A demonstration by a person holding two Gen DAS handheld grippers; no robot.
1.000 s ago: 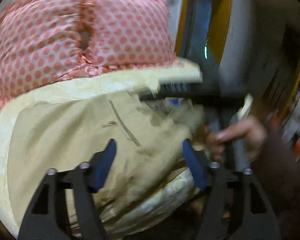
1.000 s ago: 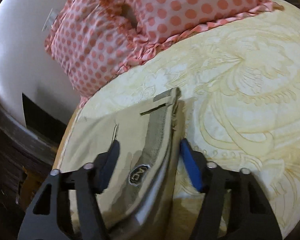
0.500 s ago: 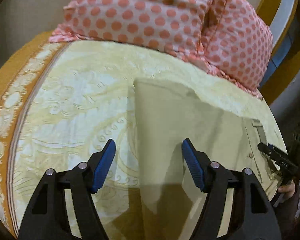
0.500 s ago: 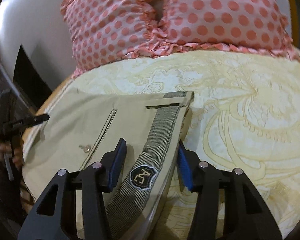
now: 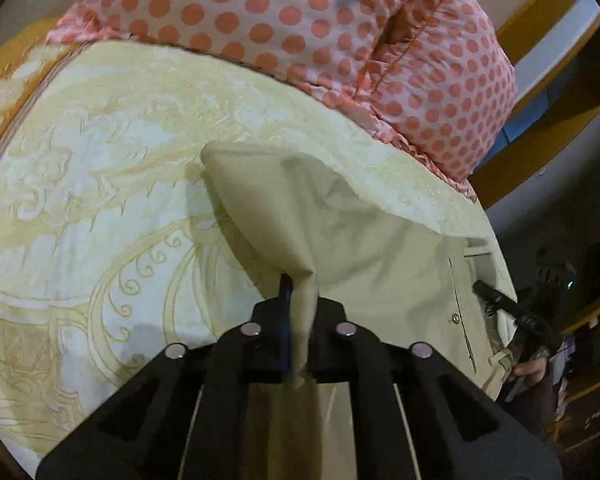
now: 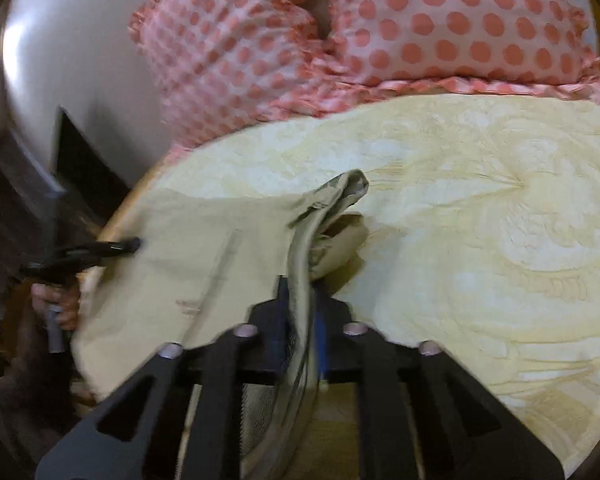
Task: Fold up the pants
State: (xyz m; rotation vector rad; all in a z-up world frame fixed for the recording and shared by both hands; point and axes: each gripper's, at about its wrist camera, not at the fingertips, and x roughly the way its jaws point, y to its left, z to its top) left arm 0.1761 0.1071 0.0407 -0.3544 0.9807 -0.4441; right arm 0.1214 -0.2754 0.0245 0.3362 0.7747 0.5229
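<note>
Both pairs of fingers, apart half a second ago, are now clamped on the pants: the left gripper pinches a fold of the beige cloth, the right gripper pinches the striped waistband. So the grasp seems done, and a lift for folding can follow. The pants lie on the yellow bedspread, near the bed's edge. The dotted pillows stand close behind and may limit room.
</note>
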